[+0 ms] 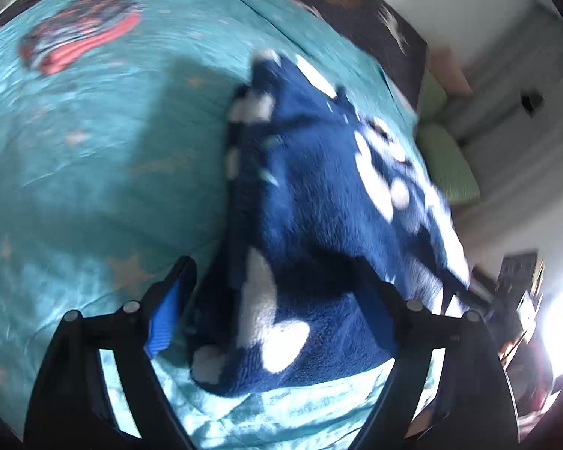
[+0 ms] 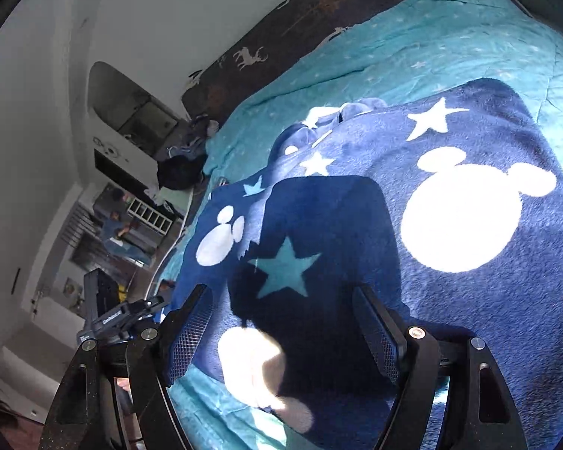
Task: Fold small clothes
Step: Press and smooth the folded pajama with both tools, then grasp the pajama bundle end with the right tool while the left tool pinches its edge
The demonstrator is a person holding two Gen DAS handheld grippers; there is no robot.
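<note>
A dark blue fleece garment [image 1: 311, 187] with white mouse-head shapes and stars lies on a teal bedspread [image 1: 94, 142]. In the left wrist view it is bunched, with a folded ridge along its left edge. My left gripper [image 1: 277, 273] is open, its fingers on either side of the garment's near end. In the right wrist view the garment [image 2: 450, 206] lies spread flat. My right gripper [image 2: 285, 307] is open just above its near edge, holding nothing.
A red and blue printed patch [image 1: 79, 33] shows on the bedspread at far left. A dark blanket with deer figures [image 2: 266, 48] lies along the bed's far side. The bed edge, shelves and clutter [image 2: 131, 202] are at left in the right wrist view.
</note>
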